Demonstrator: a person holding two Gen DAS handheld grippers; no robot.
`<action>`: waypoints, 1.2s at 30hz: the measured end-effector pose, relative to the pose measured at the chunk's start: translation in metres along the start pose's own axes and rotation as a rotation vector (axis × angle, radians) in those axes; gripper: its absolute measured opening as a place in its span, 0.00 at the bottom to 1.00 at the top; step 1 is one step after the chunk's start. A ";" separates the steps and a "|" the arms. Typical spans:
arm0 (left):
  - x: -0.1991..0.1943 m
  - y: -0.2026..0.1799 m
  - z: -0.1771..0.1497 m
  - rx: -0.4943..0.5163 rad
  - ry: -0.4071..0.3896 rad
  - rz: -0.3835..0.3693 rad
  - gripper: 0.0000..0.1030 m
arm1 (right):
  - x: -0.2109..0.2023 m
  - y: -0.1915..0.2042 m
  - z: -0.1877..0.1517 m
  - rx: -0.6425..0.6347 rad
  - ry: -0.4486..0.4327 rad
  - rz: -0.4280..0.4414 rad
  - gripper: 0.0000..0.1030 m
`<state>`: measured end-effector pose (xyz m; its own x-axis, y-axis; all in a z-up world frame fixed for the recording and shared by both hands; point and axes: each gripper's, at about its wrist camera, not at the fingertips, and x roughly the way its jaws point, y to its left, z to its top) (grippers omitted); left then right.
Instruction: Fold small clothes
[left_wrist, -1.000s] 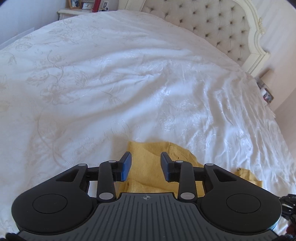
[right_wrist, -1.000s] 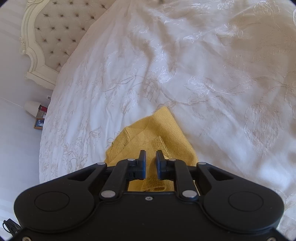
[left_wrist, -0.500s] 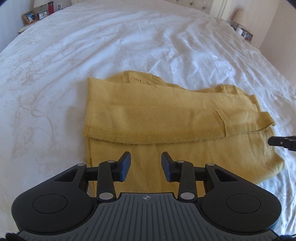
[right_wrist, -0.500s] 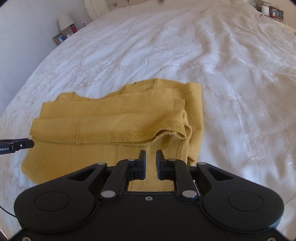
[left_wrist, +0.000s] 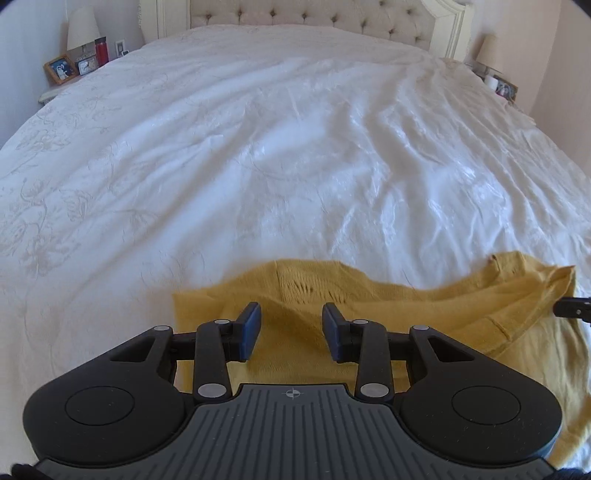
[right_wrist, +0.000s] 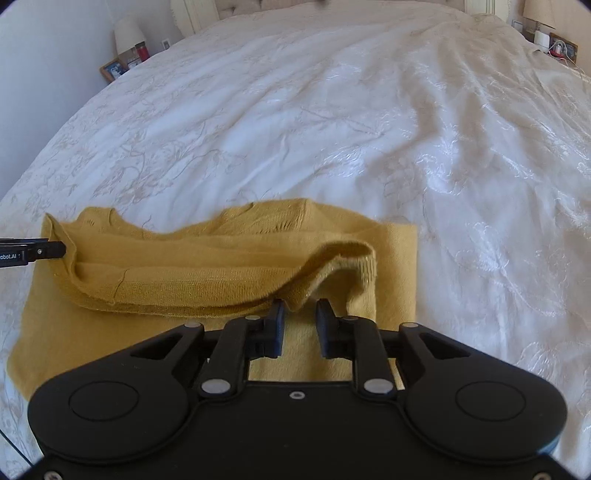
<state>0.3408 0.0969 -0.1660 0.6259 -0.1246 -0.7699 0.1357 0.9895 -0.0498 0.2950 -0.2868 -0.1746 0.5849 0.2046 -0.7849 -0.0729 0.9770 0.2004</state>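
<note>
A mustard-yellow knit garment (left_wrist: 461, 306) lies folded lengthwise on the white bedspread (left_wrist: 295, 166). In the right wrist view the garment (right_wrist: 184, 284) has its upper layer doubled over into a long loose fold, raised at the right end. My left gripper (left_wrist: 291, 328) hovers open over the garment's left part, near the neckline, with nothing between its pads. My right gripper (right_wrist: 300, 325) is at the raised fold's hem. Its jaws are opening and the hem sits just ahead of the tips, unpressed. The left gripper's tip (right_wrist: 37, 253) shows at the fold's left end.
The white embroidered bedspread (right_wrist: 369, 129) stretches to a tufted headboard (left_wrist: 314, 14). A nightstand with a lamp, a red bottle and a photo frame (left_wrist: 61, 70) stands at the far left. Another lamp and frame (left_wrist: 498, 85) stand at the far right.
Both views have swung round to face the headboard and moved in low over the garment. The right jaws stand wider apart than before. The left jaws are unchanged.
</note>
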 end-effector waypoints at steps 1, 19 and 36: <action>0.000 0.003 0.006 -0.011 -0.010 0.007 0.34 | 0.001 -0.003 0.004 0.019 -0.005 -0.007 0.29; 0.000 -0.011 -0.037 0.055 0.086 -0.009 0.35 | -0.018 0.027 -0.024 -0.066 0.036 0.048 0.46; 0.009 0.026 -0.005 0.010 0.054 0.056 0.36 | -0.011 0.031 -0.022 -0.027 0.037 0.056 0.46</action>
<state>0.3465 0.1220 -0.1771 0.5904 -0.0651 -0.8045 0.1096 0.9940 0.0000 0.2684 -0.2570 -0.1725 0.5486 0.2610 -0.7943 -0.1271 0.9650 0.2293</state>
